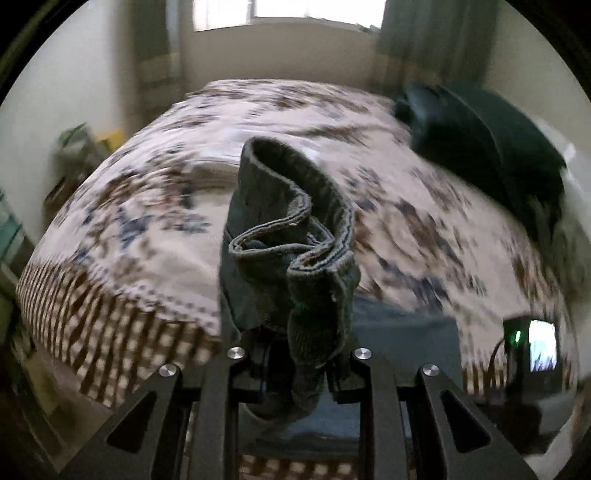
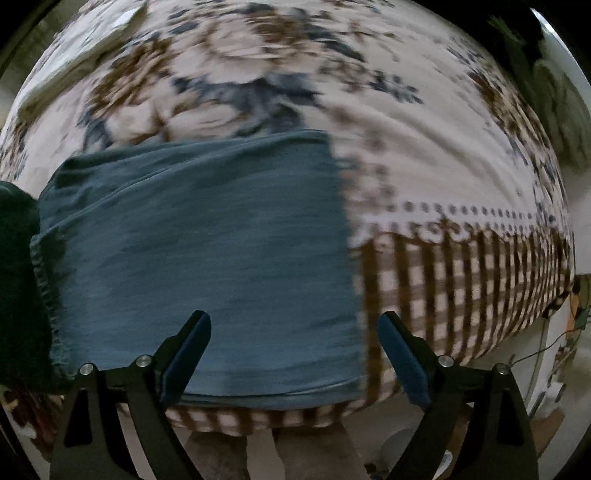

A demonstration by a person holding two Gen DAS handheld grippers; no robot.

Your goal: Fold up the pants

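Note:
Bunched grey-blue denim, the hem ends of the pants (image 1: 291, 229), stands up in front of the left wrist camera. My left gripper (image 1: 295, 354) is shut on this denim, and the cloth hides its fingertips. More of the blue pants (image 1: 402, 332) lies flat on the bed below it. In the right wrist view the pants (image 2: 207, 229) lie spread flat near the bed's front edge. My right gripper (image 2: 293, 317) hangs above them pointing down, open wide, with nothing between its fingers (image 2: 192, 343).
The bed carries a floral cover (image 1: 147, 221) with a brown checked border (image 2: 461, 295). A dark green garment (image 1: 480, 140) lies at the bed's right side. A small device with a lit screen (image 1: 535, 347) sits at the lower right. A window (image 1: 288, 11) is behind the bed.

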